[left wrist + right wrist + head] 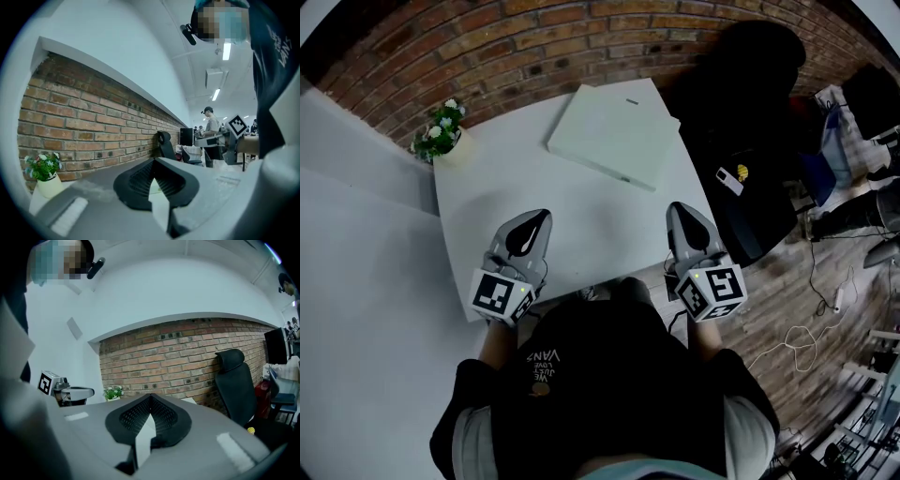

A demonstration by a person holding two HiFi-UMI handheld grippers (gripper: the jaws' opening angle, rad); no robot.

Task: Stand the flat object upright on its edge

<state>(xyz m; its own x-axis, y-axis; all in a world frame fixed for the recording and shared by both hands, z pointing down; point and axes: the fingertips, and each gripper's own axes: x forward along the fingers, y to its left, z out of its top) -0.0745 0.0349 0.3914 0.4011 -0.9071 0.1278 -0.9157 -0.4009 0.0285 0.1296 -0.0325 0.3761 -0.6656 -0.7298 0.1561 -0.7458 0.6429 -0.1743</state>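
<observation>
A flat, pale green-white square box (617, 132) lies flat at the far right part of the white table (487, 192). My left gripper (534, 221) hovers over the table's near left part, shut and empty. My right gripper (682, 214) is near the table's right front edge, also shut with nothing held. Both point toward the box from well short of it. In the left gripper view the black pads (145, 180) meet tip to tip; in the right gripper view the pads (161, 420) meet the same way. A sliver of the box (190, 400) shows past the right jaws.
A small pot of white flowers (441, 131) stands at the table's far left corner, by the brick wall (534, 42). A black office chair (741, 112) stands just right of the table. Cables and gear lie on the wooden floor at right. A person stands in the distance (212, 129).
</observation>
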